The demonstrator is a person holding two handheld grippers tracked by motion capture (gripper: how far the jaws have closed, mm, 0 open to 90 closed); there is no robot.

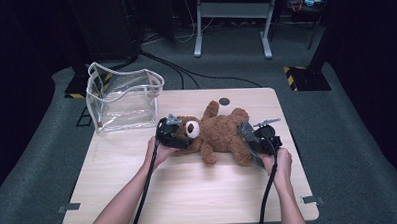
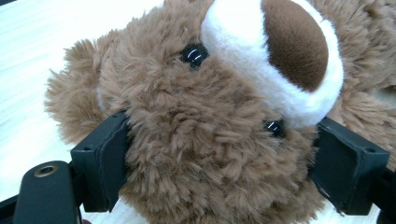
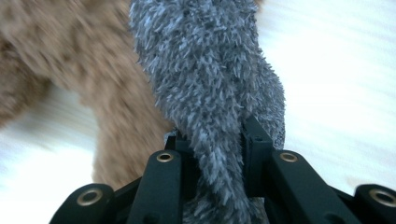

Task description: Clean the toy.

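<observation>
The teddy bear (image 1: 218,133) lay on its back across the middle of the wooden table (image 1: 189,192), head towards my left hand and legs towards my right, its white muzzle with the brown nose turned upward. Behind it, at the table's far left corner, the clear plastic bag (image 1: 122,99) stood upright with its mouth open, well apart from the bear. My left gripper (image 2: 219,163) had its jaws spread wide around the bear's head, one black pad sunk into the fur beside the ear and the other pressed in just under the muzzle, so the head was clamped between them. My right gripper (image 3: 219,154) sat at the other end of the bear, its jaws drawn close and pinching a grey fuzzy cloth (image 3: 210,84) that rose between them, right against the brown fur of the bear's leg (image 3: 121,121). A small dark round spot (image 1: 224,101) marked the tabletop near the far edge, just beyond one raised paw.
</observation>
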